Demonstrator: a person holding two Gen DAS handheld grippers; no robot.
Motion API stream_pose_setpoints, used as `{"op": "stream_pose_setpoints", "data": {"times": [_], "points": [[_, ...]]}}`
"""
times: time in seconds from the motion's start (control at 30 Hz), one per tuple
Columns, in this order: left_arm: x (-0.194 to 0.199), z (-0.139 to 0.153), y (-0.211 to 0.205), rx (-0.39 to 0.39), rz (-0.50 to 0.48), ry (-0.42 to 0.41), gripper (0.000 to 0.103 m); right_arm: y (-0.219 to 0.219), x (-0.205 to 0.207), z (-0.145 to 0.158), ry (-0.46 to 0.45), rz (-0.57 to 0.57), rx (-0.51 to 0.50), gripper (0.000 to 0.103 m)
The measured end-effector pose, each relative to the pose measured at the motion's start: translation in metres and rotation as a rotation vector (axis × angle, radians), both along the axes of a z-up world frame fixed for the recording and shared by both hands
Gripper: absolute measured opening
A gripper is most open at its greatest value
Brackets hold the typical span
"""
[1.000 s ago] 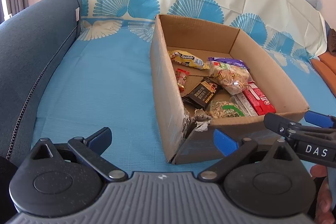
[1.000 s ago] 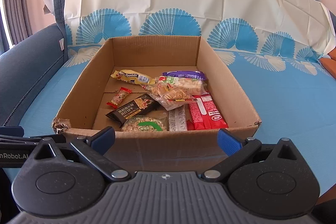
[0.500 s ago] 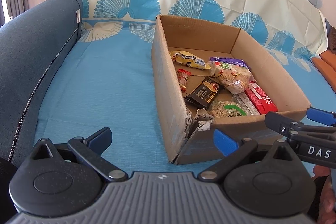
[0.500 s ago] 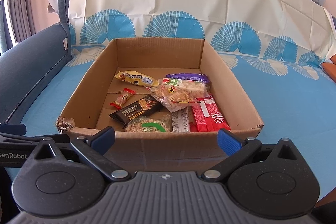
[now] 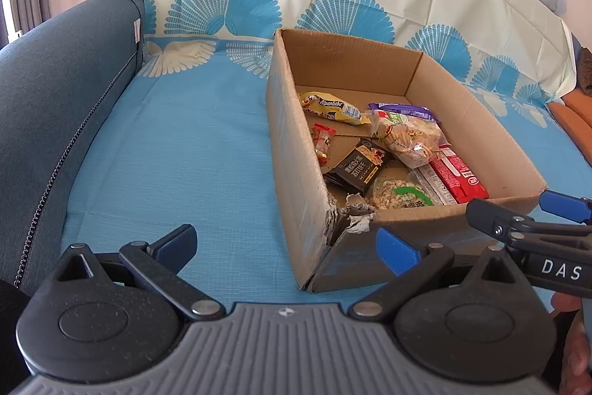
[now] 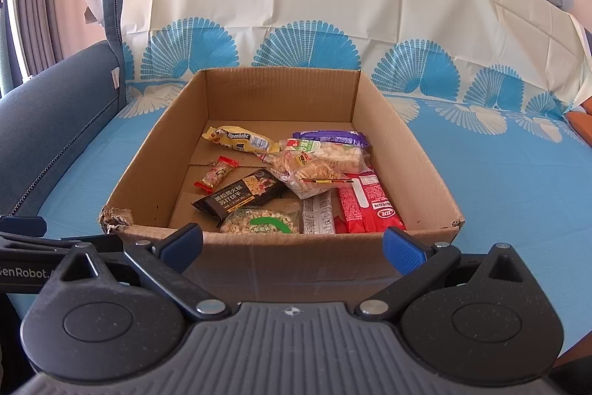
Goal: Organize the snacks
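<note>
Snacks point(image 6: 296, 184) pooled in open box point(image 6: 436, 187) for reach from above. Left gripper point(image 5: 286, 247) and right gripper point(image 6: 292, 245) spread wide, empty, short of near wall.

Blue cloth-covered sofa seat point(image 6: 499, 173) bearing one open cardboard box point(image 6: 407, 143).

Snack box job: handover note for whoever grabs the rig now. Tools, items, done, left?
Left tool: open, holds nothing, short of the torn near-left corner of the cardboard box.
Right tool: open, holds nothing, centred before the box's near wall.
Items: all visible snacks lie loose in the box: yellow Alpenliebe pack, small red candy, black bar, clear cracker bags, red packs.
Done: snacks are in the box.
Left: they are jumbled toward the right; sorting not evident.
</note>
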State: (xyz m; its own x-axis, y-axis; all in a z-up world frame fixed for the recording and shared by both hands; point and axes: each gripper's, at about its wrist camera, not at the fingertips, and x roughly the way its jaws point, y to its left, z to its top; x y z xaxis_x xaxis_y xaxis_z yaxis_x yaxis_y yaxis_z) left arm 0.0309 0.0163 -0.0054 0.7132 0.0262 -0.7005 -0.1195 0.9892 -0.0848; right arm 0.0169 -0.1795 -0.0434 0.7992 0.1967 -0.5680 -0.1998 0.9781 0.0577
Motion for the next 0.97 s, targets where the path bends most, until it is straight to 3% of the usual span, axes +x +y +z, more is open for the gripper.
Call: {"op": "stream_pose_setpoints", "data": {"times": [0.97], "points": [[-0.0012,-0.0002,-0.0016,0.004,-0.015,-0.031,0.103,-0.0028,0.0018,0.0031,-0.007,0.002,0.018,0.102]]}}
